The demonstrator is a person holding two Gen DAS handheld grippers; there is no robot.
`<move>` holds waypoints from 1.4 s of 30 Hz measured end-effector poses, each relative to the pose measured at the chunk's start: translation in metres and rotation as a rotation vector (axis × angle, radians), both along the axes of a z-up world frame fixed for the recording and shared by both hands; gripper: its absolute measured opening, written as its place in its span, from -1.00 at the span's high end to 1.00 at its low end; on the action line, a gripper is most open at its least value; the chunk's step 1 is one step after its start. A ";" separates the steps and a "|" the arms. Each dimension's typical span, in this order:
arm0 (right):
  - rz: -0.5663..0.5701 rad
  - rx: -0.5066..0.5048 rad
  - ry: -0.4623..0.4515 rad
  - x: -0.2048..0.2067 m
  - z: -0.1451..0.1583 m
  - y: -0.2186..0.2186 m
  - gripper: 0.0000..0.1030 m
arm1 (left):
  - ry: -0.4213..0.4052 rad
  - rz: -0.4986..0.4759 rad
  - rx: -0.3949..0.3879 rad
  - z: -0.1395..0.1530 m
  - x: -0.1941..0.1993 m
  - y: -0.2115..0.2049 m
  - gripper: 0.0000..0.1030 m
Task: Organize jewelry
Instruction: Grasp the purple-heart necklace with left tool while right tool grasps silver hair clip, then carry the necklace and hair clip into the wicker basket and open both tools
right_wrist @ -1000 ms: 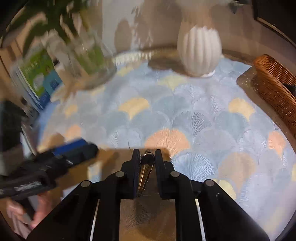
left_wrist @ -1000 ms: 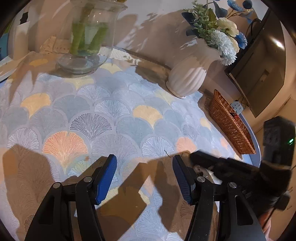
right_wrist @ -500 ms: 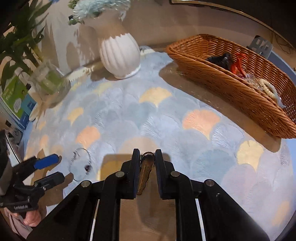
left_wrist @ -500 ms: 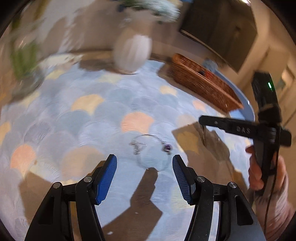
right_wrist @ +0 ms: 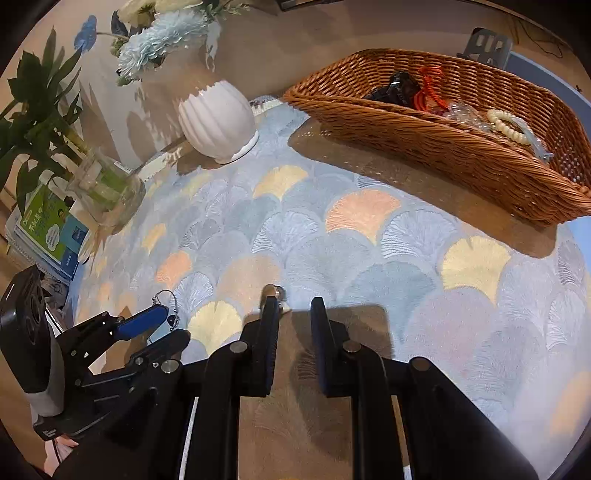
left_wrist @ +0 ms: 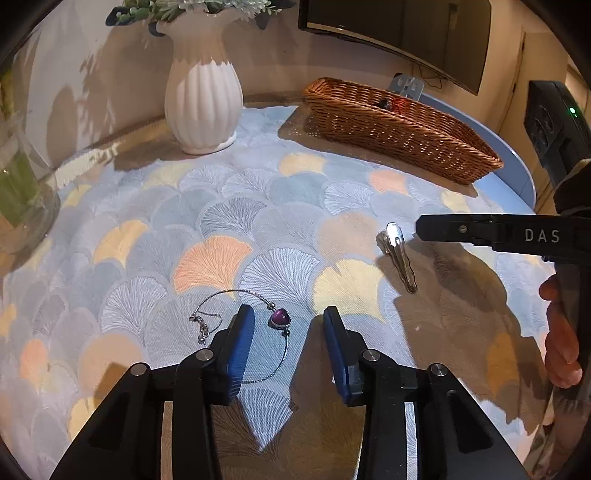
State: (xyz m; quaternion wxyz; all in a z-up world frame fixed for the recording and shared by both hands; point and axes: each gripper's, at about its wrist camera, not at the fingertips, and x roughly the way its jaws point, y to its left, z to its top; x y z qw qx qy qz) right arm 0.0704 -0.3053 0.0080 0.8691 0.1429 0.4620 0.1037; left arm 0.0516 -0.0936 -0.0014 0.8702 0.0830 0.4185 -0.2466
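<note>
A thin silver bracelet with a purple heart stone point(left_wrist: 279, 318) lies on the patterned cloth. My left gripper point(left_wrist: 289, 326) is open low over it, the stone between the blue fingers; it also shows in the right wrist view point(right_wrist: 155, 328). A silver hair clip point(left_wrist: 397, 256) lies on the cloth just below my right gripper's fingers point(left_wrist: 480, 230). In the right wrist view my right gripper point(right_wrist: 293, 306) is open and only the clip's tip point(right_wrist: 275, 292) shows past the left finger. The wicker basket point(right_wrist: 424, 136) holds a black piece, a red bracelet and a white bead bracelet.
A white ribbed vase point(left_wrist: 201, 99) with flowers stands at the back. A glass vase with green stems point(right_wrist: 105, 192) stands at the left, next to books point(right_wrist: 48, 229). A dark screen point(left_wrist: 399, 33) hangs behind the basket point(left_wrist: 399, 125).
My right gripper has opened and the hair clip it held now lies on the cloth. My left gripper has swung right and come down over the bracelet.
</note>
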 end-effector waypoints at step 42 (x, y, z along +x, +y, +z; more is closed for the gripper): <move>0.092 -0.290 -0.108 0.002 -0.007 0.066 0.53 | -0.049 -0.026 0.033 -0.001 -0.002 -0.009 0.80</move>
